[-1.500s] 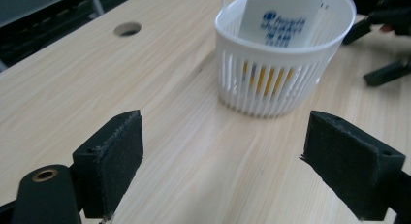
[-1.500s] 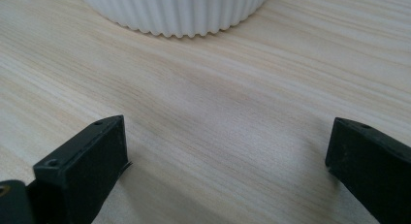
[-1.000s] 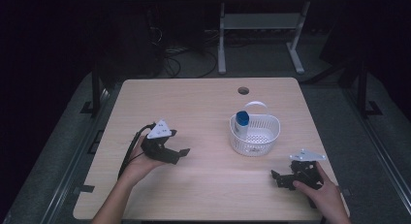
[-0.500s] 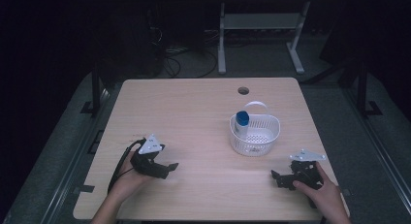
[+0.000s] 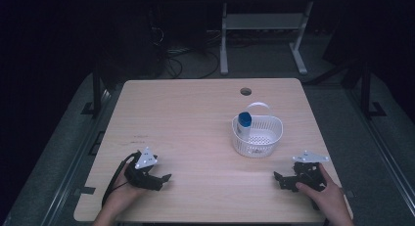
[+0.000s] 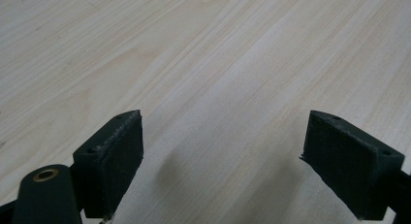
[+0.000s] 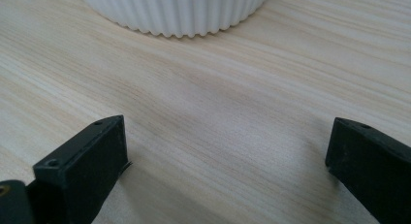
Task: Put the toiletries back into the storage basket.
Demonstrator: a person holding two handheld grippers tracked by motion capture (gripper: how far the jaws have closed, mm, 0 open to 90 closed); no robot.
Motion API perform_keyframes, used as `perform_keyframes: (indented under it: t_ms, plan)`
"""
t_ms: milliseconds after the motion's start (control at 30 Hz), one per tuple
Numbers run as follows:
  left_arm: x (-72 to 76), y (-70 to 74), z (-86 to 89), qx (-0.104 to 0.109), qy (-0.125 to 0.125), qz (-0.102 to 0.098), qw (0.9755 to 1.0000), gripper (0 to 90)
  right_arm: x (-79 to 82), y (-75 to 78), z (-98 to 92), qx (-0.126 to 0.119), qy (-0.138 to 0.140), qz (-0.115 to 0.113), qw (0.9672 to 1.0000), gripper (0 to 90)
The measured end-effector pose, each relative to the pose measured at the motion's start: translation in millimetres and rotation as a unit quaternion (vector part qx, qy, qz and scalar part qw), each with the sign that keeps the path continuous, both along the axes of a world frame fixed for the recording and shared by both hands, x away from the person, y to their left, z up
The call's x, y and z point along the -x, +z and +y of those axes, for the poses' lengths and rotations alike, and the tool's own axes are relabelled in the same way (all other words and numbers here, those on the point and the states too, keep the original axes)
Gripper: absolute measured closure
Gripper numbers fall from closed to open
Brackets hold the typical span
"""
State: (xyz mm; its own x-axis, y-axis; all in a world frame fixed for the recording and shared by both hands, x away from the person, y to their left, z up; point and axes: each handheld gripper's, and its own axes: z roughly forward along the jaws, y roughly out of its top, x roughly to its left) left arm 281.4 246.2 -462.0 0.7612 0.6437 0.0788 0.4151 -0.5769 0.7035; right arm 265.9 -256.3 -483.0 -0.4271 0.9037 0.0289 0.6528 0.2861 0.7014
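apparently idle: left tool [image 5: 155, 179] and right tool [image 5: 288, 180] both spread, empty on table [image 5: 195, 118]; next likely reach for basket [image 5: 258, 135].

My left gripper [image 5: 164, 179] at the table's [image 5: 195, 118] near left, my right gripper [image 5: 280, 178] near right, basket [image 5: 258, 137] just beyond it, bottle [image 5: 243, 125] standing inside

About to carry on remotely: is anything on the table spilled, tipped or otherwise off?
Nothing stands out. The white basket sits upright with the blue-capped bottle standing inside it. Left gripper and right gripper rest open on the table, empty.
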Motion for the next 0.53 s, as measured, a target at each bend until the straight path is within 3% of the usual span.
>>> perform_keyframes:
  t_ms: [133, 233, 300, 533]
  plan:
    - [-0.9, -7.4, 1.7, -0.003, -0.001, 0.017, 0.9998, 14.1, 0.3, 0.0, 0.1, 0.0, -0.002, 0.0, 1.0, 0.9]
    - [-3.3, -11.0, 5.6, 0.022, 0.003, 0.029, 0.9993, 13.4, 0.3, 0.0, 0.1, 0.001, -0.002, 0.0, 1.0, 0.9]
    - [-3.0, -13.2, 7.8, 0.031, -0.003, 0.021, 0.9993, 13.1, 0.3, 0.0, 0.1, 0.001, -0.002, 0.0, 1.0, 0.9]
    - [-3.2, -13.3, 8.3, 0.032, -0.005, 0.02, 0.9993, 13.3, 0.4, 0.0, 0.1, 0.001, -0.002, 0.0, 1.0, 0.9]
